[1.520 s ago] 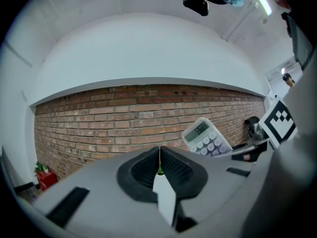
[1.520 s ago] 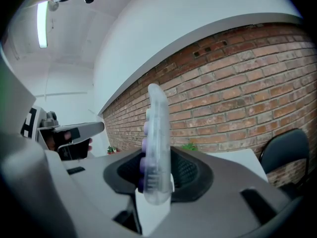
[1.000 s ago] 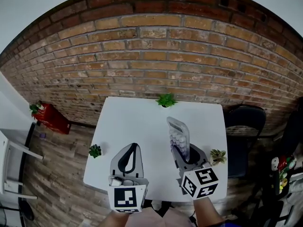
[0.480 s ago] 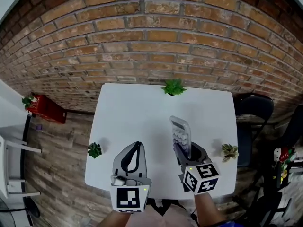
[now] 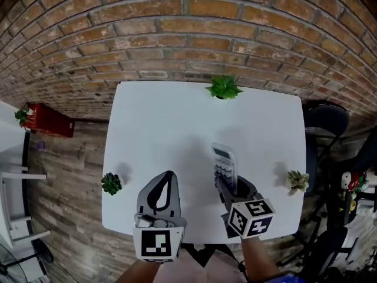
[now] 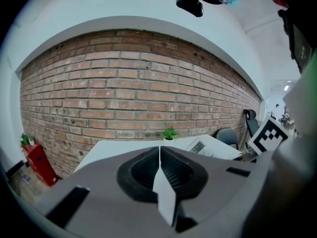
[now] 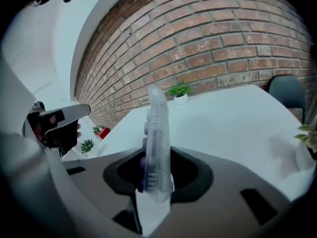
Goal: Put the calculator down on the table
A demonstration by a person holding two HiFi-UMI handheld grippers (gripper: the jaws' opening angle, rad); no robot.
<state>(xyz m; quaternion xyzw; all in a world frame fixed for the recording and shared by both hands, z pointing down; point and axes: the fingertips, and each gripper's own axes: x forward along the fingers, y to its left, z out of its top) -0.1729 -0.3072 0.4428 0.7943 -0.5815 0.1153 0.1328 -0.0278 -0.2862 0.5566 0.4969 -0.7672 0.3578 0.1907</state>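
Over the table (image 5: pixel 165 128), right claw (image 7: pixel 157 182) grips calculator (image 7: pixel 157 128) edge-on — head view shows keys (image 5: pixel 224 171).

I can read no word, brand or number anywhere in my feeds. At the bottom of the head view, the cube on the left gripper (image 5: pixel 169 175) carries a black-and-white square marker (image 5: pixel 157 244), which is only a pattern with no letters. The right gripper (image 5: pixel 226 184) cube's markers (image 5: pixel 250 220) are the same kind. At centre frame, the calculator (image 5: pixel 224 167) keys and display are too small to read
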